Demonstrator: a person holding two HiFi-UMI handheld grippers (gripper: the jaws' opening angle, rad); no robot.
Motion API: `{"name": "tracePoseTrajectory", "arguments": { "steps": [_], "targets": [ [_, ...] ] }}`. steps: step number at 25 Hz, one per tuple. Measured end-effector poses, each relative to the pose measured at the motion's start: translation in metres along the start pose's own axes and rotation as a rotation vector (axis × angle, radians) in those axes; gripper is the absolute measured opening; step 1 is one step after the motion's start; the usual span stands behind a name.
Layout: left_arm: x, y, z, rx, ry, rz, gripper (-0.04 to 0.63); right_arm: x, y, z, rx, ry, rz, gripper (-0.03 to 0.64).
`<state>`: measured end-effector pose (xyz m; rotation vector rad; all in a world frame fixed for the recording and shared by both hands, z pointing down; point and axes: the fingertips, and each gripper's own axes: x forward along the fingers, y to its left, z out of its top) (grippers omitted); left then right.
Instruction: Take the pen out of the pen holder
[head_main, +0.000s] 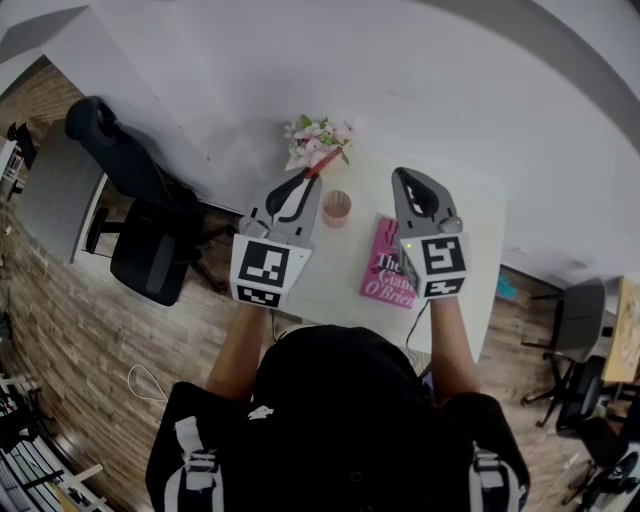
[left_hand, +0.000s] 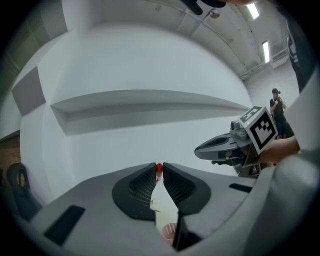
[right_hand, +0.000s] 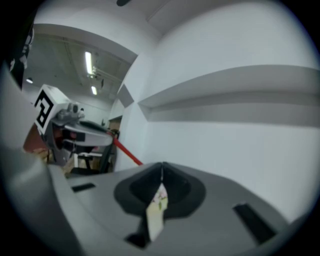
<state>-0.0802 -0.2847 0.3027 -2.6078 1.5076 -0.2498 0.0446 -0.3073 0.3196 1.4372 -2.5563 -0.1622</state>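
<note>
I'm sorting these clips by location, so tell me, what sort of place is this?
Most likely an office or lab workspace: a white table with a pink book on it, a black office chair on wood-look flooring, and strip lights in the ceiling.

Left hand-held gripper level, clamped on red pen; right hand-held gripper alongside, jaws together.

1. Head view: overhead, steeply down onto white table.
2. Left gripper view: level along own jaws, facing long grey wall ledge.
3. Right gripper view: same ledge; left gripper at left.
</note>
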Motion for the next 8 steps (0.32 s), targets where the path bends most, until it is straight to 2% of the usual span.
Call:
{"name": "tracePoseTrajectory", "arguments": {
  "steps": [8],
  "targets": [
    [0.0028, -0.0043, -0.0051, -0.012, 0.003, -0.008, 0.055, 0.0007, -0.0009, -0.0067, 0.003, 0.018, -0.003, 0.035]
  ]
}}
